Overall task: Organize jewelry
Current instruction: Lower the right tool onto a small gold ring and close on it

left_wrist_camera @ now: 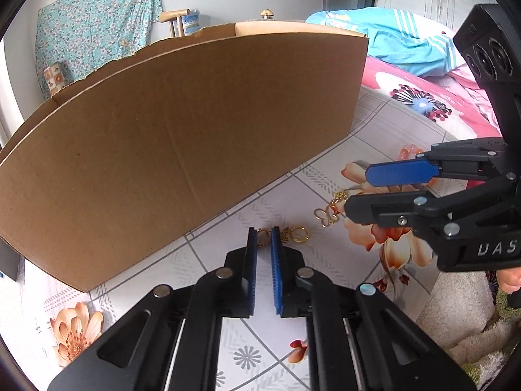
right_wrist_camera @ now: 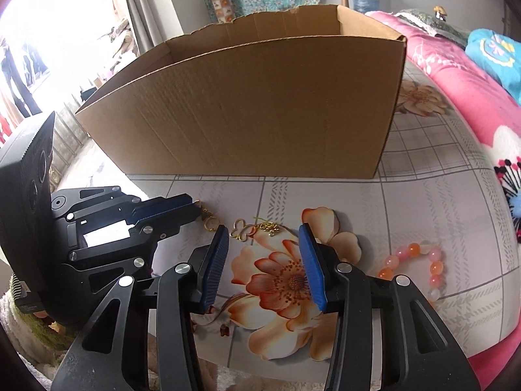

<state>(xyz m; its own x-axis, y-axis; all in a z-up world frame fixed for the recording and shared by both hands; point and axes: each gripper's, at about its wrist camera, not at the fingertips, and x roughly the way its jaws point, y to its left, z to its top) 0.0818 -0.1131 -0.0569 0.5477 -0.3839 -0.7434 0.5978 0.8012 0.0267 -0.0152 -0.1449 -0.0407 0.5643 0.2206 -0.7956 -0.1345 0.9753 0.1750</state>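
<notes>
Both tongs point steeply down at the flowered cloth (right_wrist_camera: pixel 423 176). Your left gripper (left_wrist_camera: pixel 263 238) has its ribbed blue pads nearly together on a small gold ring (left_wrist_camera: pixel 262 238) at their tips; it looks pinched, though the fingers hide the contact. Just at 3 o'clock of those tips lie two more gold rings (left_wrist_camera: pixel 294 234), touching each other.

Your right gripper (right_wrist_camera: pixel 264 236) stands about half open, holding nothing. At 12 o'clock from its gap, slightly left, lies the gold butterfly chain (right_wrist_camera: pixel 249 228), thin open wirework that probably needs a low, narrow pinch. A bracelet of round, glossy orange and pink beads (right_wrist_camera: pixel 420 260) lies at 3 o'clock, well outside the right finger.

The open cardboard box (right_wrist_camera: pixel 260 107), matte and corrugated with a ragged far rim, stands at 12 o'clock behind everything, likely where the pieces go.
</notes>
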